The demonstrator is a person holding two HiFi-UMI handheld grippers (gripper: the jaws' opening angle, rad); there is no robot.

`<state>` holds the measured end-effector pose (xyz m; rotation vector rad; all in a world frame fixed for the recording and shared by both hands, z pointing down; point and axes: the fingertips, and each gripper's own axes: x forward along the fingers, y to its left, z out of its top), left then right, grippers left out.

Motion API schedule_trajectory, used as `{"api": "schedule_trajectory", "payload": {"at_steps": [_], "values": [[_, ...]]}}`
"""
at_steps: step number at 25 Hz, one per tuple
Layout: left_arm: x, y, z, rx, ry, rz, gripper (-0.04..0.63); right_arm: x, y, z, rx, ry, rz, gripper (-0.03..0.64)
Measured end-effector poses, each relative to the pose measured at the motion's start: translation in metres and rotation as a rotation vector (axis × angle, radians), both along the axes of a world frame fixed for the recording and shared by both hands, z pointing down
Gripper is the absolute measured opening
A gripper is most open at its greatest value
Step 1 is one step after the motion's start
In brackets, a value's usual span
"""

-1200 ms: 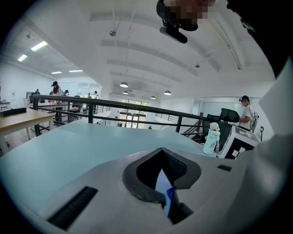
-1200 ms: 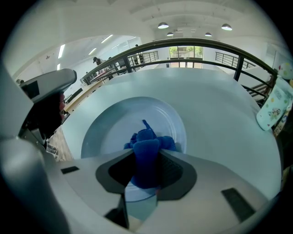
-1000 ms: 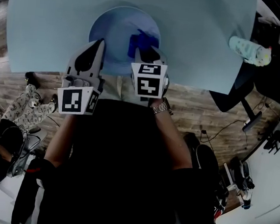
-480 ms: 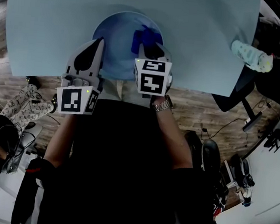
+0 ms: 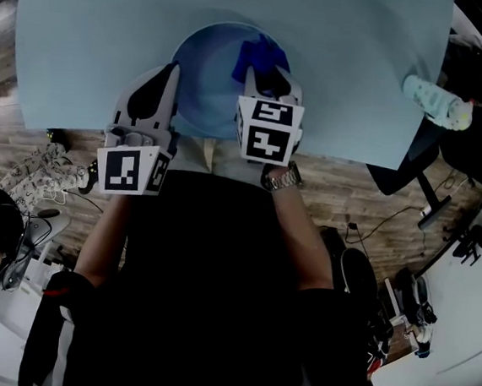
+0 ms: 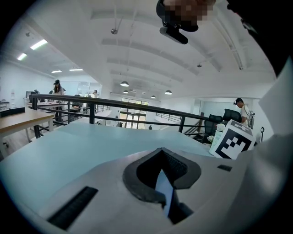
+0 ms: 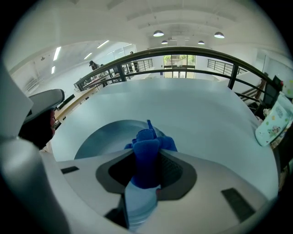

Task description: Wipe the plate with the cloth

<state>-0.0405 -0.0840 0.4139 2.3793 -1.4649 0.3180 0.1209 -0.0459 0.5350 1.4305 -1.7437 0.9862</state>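
Pale blue table (image 5: 88, 20) carries a blue plate (image 5: 206, 66), its near-left rim clamped in the left gripper (image 5: 167, 75). Right gripper (image 5: 267, 73), jaws closed on the dark blue cloth (image 5: 256, 55), holds it over the plate's right side.

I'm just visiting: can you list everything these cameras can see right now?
table: one, light blue, fills the upper head view.
plate: one, blue, on the table by its near edge.
cloth: one, dark blue, bunched over the plate's right side.
patterned pouch: one, whitish, at the table's right edge.
railing: one, dark, beyond the table.
floor: wood planks, below the table.
wristwatch: one, metal, on the right wrist.
left gripper: grey, at the plate's left rim, apparently shut on it.
right gripper: grey, shut on the cloth.
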Motion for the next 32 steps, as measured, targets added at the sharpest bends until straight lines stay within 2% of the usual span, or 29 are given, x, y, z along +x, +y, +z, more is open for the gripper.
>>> {"api": "schedule_trajectory", "payload": {"at_steps": [7,14,32], "values": [[0.018,0.02,0.006,0.027,0.0,0.001,0.001,0.02,0.012,-0.004,0.064,0.001,-0.01,0.118],[0.014,0.042,-0.011,0.065,0.004,0.002,0.001,0.008,0.033,-0.041,0.181,-0.022,-0.024,0.118],[0.02,0.102,-0.074,0.172,0.056,-0.034,0.0,0.0,0.074,-0.187,0.592,-0.096,-0.01,0.118]]}}
